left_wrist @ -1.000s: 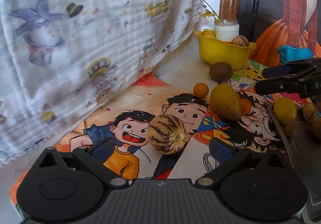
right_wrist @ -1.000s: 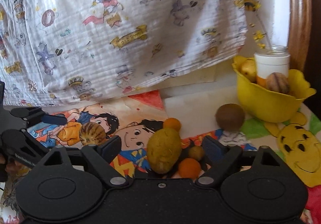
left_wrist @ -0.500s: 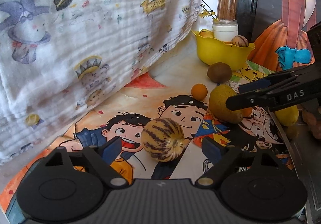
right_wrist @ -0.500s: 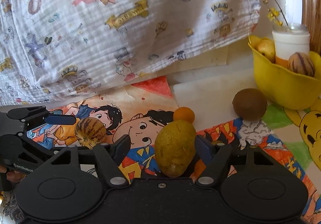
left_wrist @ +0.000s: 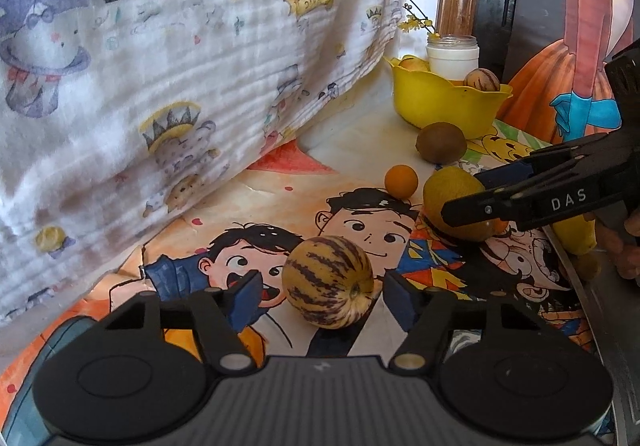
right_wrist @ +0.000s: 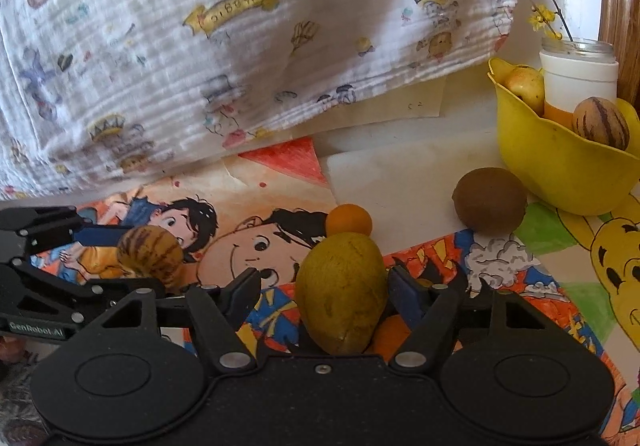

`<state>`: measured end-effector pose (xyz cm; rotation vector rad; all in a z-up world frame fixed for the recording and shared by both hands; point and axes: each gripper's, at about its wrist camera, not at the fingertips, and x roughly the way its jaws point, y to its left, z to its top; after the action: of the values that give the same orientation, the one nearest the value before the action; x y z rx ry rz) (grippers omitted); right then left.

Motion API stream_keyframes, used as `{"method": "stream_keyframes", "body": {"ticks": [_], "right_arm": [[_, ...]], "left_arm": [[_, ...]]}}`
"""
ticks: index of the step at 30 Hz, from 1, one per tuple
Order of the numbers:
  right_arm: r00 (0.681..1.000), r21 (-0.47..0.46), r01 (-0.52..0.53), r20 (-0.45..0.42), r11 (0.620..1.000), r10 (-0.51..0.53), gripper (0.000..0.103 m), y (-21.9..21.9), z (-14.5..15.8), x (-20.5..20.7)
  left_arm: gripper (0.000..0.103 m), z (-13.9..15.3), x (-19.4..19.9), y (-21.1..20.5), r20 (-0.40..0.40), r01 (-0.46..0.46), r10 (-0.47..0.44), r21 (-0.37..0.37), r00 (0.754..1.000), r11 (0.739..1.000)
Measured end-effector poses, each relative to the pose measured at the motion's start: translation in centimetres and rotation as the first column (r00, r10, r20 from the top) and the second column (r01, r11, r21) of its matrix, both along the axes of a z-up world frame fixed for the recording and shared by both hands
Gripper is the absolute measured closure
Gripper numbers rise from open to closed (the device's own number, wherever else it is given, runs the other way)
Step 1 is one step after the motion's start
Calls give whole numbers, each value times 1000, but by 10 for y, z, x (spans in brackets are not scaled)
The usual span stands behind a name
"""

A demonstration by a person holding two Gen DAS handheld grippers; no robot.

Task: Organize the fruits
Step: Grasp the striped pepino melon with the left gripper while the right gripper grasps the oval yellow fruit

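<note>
A striped yellow melon lies on the cartoon mat between the open fingers of my left gripper; neither pad clearly touches it. It also shows in the right wrist view. A green-yellow mango lies between the open fingers of my right gripper, close to the right pad; it also shows in the left wrist view. A yellow bowl at the back right holds a striped melon and a pear.
A brown kiwi and a small orange lie before the bowl. Another small orange sits under my right gripper. A white jar stands behind the bowl. A printed cloth hangs at the back. A tray with fruit lies at right.
Both grippers moved forward and down. The melon now sits between the left fingers, the mango between the right fingers. Both jaws have narrowed a little.
</note>
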<state>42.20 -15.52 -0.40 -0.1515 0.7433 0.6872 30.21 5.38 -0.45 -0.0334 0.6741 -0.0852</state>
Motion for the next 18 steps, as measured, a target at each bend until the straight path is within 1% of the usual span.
{"method": "stream_keyframes", "body": {"ticks": [4, 7, 11, 14, 18], "right_arm": [[998, -76, -11, 55, 997, 15, 32, 9, -5, -5], [996, -102, -10, 83, 995, 19, 35, 12, -7, -7], [993, -134, -11, 116, 991, 27, 42, 16, -12, -8], [990, -152, -24, 133, 988, 44, 45, 21, -15, -11], [985, -190, -30, 160, 981, 61, 45, 29, -21, -15]], "left_arm": [[34, -2, 2, 1, -5, -4, 4, -4, 1000, 1000], [36, -4, 4, 1, -9, -10, 10, -8, 1000, 1000], [38, -6, 6, 1, -16, -13, 12, -15, 1000, 1000], [39, -7, 8, 1, -18, -14, 14, -18, 1000, 1000], [42, -7, 10, 0, -22, -15, 14, -20, 1000, 1000]]}}
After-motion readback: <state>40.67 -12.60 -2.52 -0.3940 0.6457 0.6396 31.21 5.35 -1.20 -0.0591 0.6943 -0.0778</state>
